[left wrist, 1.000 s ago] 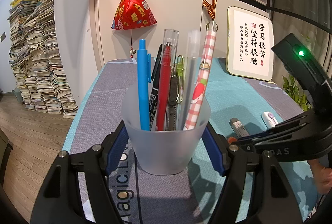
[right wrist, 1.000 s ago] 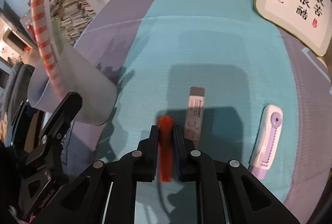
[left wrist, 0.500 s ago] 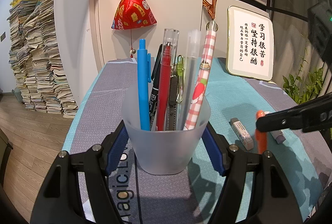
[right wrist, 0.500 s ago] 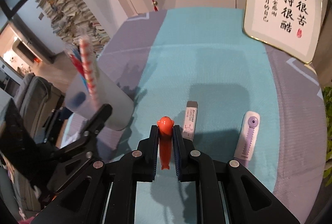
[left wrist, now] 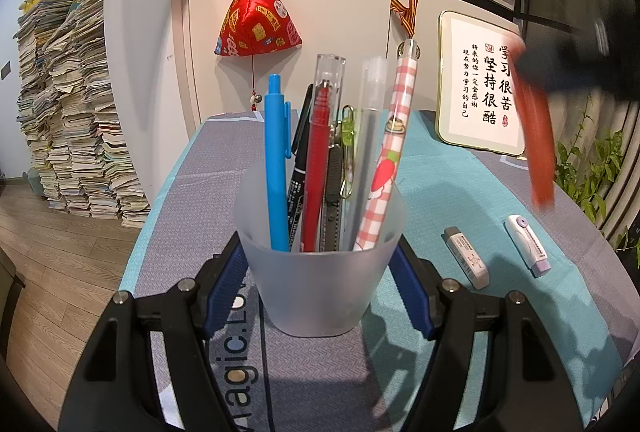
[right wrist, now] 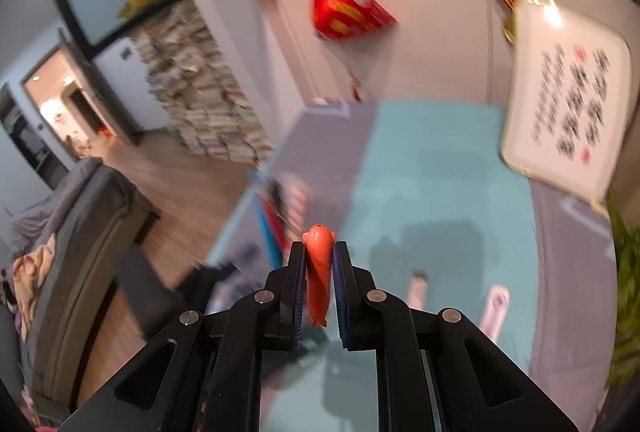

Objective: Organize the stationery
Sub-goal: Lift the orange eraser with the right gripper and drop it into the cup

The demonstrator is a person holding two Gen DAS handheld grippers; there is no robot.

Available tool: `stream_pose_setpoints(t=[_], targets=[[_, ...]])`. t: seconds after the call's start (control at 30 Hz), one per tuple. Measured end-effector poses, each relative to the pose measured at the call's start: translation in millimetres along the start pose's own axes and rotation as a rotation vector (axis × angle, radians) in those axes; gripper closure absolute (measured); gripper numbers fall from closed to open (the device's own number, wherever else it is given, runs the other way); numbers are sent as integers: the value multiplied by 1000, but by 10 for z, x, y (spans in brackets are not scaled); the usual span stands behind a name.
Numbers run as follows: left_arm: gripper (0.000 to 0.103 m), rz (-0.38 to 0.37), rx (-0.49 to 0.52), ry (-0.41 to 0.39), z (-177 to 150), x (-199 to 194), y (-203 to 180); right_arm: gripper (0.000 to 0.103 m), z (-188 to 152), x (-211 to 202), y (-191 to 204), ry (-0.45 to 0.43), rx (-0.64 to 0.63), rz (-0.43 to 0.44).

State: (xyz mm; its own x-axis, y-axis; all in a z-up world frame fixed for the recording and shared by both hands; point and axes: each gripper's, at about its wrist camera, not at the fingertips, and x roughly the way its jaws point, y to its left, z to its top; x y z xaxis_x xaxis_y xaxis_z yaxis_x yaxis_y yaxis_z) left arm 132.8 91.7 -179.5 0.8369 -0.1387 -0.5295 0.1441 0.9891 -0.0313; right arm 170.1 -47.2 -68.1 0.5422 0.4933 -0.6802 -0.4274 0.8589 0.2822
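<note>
Pens crowd the frosted cup (left wrist: pixel 320 284), which is clamped between the left gripper's (left wrist: pixel 320 268) blue pads on the table mat (left wrist: pixel 432 175). An orange pen (right wrist: pixel 318 272) is pinched by the right gripper (right wrist: pixel 319 274), held above the table. An eraser (left wrist: pixel 466 258) and a purple-tipped correction tool (left wrist: pixel 527 246) lie right of the cup, apart from it.

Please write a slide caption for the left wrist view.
Left gripper holds the frosted pen cup; eraser waits on the table.

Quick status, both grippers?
Left gripper: closed on the frosted pen cup.
Right gripper: closed on the orange pen.
</note>
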Motion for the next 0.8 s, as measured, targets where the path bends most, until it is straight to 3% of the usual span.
stream_pose_setpoints(t=[0.13,0.27,0.5,0.8], targets=[[33,0,0,1,1,1,0,88,196,68,268,-52,-71,18],[33,-1,-1,2,-30,8,-3,88,245,344,369,-11,-82,28],[33,-1,-1,2,-24,10,1,88,184,599,311,38,-58,50],[33,-1,-1,3,-21,12,2,88,128,621,260,52,-46,43]])
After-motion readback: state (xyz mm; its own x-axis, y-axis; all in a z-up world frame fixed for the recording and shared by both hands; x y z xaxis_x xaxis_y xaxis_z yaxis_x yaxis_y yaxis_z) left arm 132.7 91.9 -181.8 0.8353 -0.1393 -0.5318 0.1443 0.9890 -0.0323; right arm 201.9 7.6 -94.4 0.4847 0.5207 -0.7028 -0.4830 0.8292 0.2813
